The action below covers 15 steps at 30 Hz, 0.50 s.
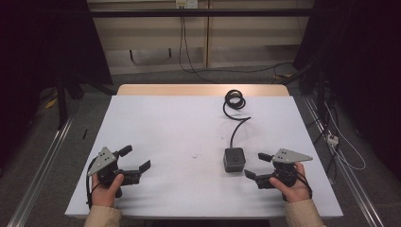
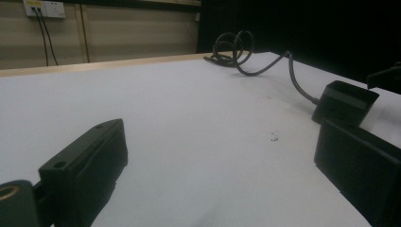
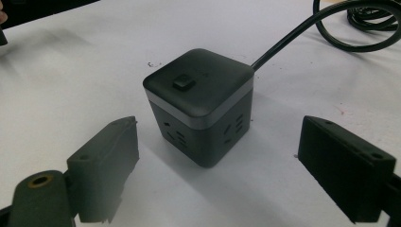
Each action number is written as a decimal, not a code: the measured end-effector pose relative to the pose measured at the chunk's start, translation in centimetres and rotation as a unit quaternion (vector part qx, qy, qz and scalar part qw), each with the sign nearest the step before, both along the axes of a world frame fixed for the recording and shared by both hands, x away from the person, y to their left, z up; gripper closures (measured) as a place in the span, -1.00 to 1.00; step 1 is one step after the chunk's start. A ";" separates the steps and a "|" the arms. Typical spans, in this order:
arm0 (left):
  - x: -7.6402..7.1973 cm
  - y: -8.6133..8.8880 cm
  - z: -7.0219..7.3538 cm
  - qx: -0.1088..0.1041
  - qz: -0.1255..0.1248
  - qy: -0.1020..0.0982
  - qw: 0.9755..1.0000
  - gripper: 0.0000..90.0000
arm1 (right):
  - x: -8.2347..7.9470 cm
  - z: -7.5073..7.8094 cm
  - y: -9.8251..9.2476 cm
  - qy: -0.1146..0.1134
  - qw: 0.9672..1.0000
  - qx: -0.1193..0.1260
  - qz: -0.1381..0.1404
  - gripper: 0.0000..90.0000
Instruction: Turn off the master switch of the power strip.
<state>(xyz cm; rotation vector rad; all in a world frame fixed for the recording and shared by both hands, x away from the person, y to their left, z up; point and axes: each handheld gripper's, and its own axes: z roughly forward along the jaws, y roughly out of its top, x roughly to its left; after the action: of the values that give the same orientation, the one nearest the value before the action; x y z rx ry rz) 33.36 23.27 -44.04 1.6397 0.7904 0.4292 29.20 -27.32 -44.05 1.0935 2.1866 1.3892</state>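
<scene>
The white table (image 1: 189,123) carries a black cube power socket (image 1: 234,159) near the right front, its cable (image 1: 235,105) coiled toward the far edge. No handling appears begun; judged an opening stage. The right gripper (image 1: 254,165) sits just beside the cube, jaws spread, empty. The left gripper (image 1: 137,158) rests well apart, jaws spread, empty.

No readable text, label, brand or number shows on anything in these views.
</scene>
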 end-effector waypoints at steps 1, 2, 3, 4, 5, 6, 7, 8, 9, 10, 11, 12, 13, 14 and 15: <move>0.0 0.0 0.0 0.000 0.000 0.000 1.000 -0.93 | 0.0 0.0 -0.1 0.000 1.000 0.001 -0.001 -0.71; 0.0 0.0 0.0 0.000 0.000 0.001 1.000 -0.93 | 0.0 -0.1 -0.1 0.000 1.000 0.000 0.000 -0.71; 0.0 0.0 0.0 0.000 0.000 0.000 1.000 -0.93 | -0.1 -0.1 -0.2 0.001 1.000 0.001 -0.001 -0.71; 0.0 0.0 0.0 0.000 0.000 0.000 1.000 -0.93 | -0.1 -0.1 -0.3 0.000 1.000 0.001 -0.001 -0.71; 0.0 0.0 0.0 0.000 0.000 0.001 1.000 -0.93 | -0.1 -0.1 -0.4 0.000 1.000 0.000 -0.003 -0.71; 0.0 0.0 0.0 0.000 0.000 0.000 1.000 -0.93 | -0.1 -0.2 -0.5 0.000 1.000 0.001 -0.004 -0.71; 0.0 0.0 0.0 0.000 0.000 0.000 1.000 -0.93 | -0.2 -0.2 -0.7 0.000 1.000 0.001 -0.005 -0.71; 0.0 0.0 0.0 0.000 -0.001 0.000 1.000 -0.93 | -0.2 -0.2 -0.8 0.000 1.000 0.001 -0.006 -0.71; 0.0 0.0 0.0 0.001 -0.001 0.000 1.000 -0.93 | -0.2 -0.2 -0.8 -0.002 1.000 0.002 -0.006 -0.71; 0.0 0.0 0.0 0.001 -0.001 0.000 1.000 -0.93 | -0.2 -0.2 -1.0 -0.002 1.000 0.002 -0.006 -0.71; 0.0 0.0 0.0 0.001 -0.001 0.000 1.000 -0.93 | -0.3 -0.2 -1.0 -0.003 1.000 0.002 -0.007 -0.71; 0.0 0.0 0.0 0.001 -0.001 0.000 1.000 -0.93 | -0.3 -0.3 -1.1 -0.003 1.000 0.003 -0.007 -0.71; 0.0 0.0 0.0 0.002 -0.001 0.000 1.000 -0.93 | -0.3 -0.3 -1.2 -0.003 1.000 0.003 -0.008 -0.71; 0.0 0.0 0.0 0.002 -0.001 0.000 1.000 -0.93 | -0.4 -0.3 -1.3 -0.002 1.000 0.002 -0.009 -0.71; 0.0 0.0 -0.1 0.003 -0.001 0.000 1.000 -0.93 | -0.4 -0.3 -1.4 -0.003 1.000 0.002 -0.009 -0.71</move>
<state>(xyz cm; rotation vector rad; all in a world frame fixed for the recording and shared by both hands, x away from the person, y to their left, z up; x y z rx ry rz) 33.39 23.30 -44.09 1.6457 0.7886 0.4291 28.76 -28.74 -44.35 1.1058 2.1667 1.3871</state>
